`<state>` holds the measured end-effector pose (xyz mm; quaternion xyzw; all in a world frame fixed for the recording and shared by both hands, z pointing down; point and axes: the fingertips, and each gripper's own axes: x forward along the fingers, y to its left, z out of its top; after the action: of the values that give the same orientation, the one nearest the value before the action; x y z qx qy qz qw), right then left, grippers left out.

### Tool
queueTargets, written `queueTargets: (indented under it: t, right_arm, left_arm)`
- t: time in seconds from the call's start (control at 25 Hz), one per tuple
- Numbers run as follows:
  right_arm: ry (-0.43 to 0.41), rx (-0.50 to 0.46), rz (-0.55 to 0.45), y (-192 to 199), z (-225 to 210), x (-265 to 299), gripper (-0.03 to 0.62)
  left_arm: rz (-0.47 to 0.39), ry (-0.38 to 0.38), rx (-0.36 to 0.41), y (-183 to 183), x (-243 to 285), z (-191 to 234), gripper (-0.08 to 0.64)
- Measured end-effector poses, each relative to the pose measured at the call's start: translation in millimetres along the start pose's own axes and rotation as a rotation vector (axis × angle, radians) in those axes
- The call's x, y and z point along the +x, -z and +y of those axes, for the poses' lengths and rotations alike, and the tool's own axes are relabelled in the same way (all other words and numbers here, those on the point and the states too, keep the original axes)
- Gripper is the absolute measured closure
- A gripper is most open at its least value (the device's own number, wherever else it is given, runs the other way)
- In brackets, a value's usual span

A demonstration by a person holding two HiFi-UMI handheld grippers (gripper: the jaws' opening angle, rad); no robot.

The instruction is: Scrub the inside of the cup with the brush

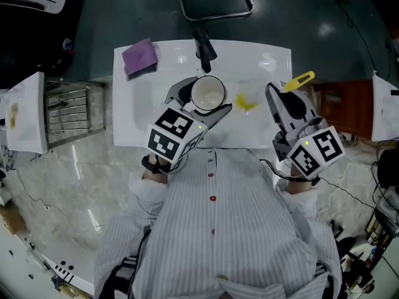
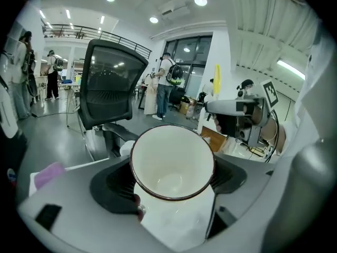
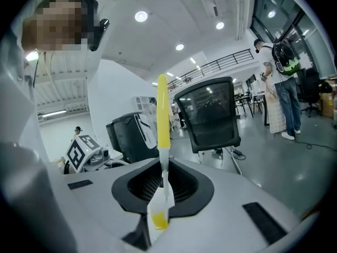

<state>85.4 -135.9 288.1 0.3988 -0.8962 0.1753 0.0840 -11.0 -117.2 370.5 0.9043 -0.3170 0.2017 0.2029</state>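
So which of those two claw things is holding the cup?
The left gripper: its jaws are shut on the white cup. The right gripper holds a yellow brush instead.

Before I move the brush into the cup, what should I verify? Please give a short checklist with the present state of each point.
1. Cup gripped by the left tool: ok, jaws closed on its sides.
2. Cup mouth open and unobstructed: ok, the inside looks empty.
3. Brush gripped by the right tool: ok, jaws closed on it.
4. Bristle end facing the cup: cannot tell.
5. Brush inside the cup: not ok, it is apart from the cup, to the cup's right.
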Motion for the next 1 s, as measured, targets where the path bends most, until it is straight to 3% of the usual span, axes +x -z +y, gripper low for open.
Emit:
queueTargets:
  t: [0.28, 1.0]
  right_arm:
    - [-0.007, 0.008, 0.034, 14, 2, 5, 0.531]
    - [-0.002, 0.023, 0.04, 27, 5, 5, 0.531]
  left_arm:
    - [-0.037, 0.004, -0.013, -8, -7, -1, 0.155]
    - [-0.033, 0.01, -0.022, -4, -4, -5, 0.155]
